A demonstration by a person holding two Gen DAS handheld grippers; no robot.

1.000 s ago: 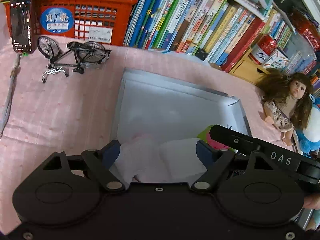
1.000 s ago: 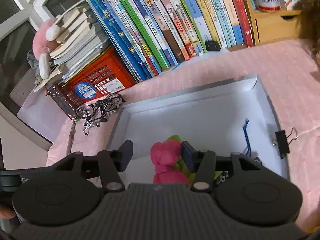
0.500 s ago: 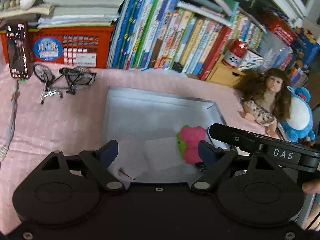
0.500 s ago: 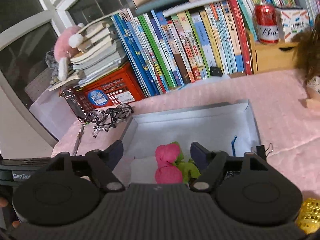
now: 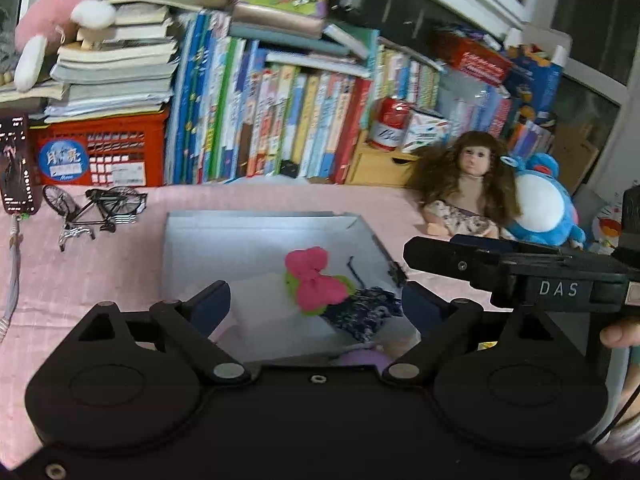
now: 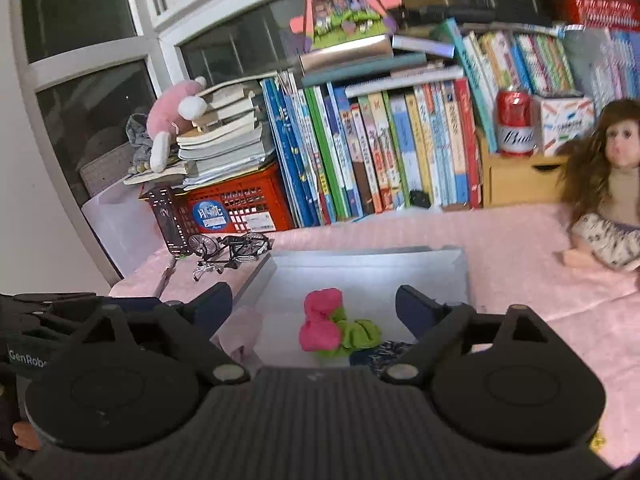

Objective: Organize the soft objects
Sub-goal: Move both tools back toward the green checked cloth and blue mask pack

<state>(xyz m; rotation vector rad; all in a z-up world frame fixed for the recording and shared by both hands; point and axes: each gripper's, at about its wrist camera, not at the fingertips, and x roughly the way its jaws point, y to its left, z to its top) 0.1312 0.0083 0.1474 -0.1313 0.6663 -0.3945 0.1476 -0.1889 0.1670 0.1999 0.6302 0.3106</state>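
A grey shallow box (image 5: pixel 256 224) (image 6: pixel 360 260) lies on the pink cloth. Inside it rest a pink and green soft toy (image 5: pixel 316 280) (image 6: pixel 324 326), a white folded cloth (image 5: pixel 276 308) and a dark blue patterned cloth (image 5: pixel 360 312) (image 6: pixel 384 350). My left gripper (image 5: pixel 316 304) hangs above the box's near end, jaws still opening, nothing pressed between them. My right gripper (image 6: pixel 314 306) also hovers over the box, jaws opening wide, apart from the toy below. The right gripper's body (image 5: pixel 500 272) shows at the right of the left wrist view.
A doll (image 5: pixel 468 188) (image 6: pixel 608 196) and a blue plush (image 5: pixel 540 204) sit at the right. A model bicycle (image 5: pixel 96 208), a phone (image 5: pixel 14 164), a red crate (image 5: pixel 100 152) and a row of books (image 5: pixel 280 120) line the back. A pink plush (image 6: pixel 172 120) lies on stacked books.
Both grippers have risen and drawn back from the box. The right jaws let go of the pink and green toy and spread wide; the toy now lies in the box.
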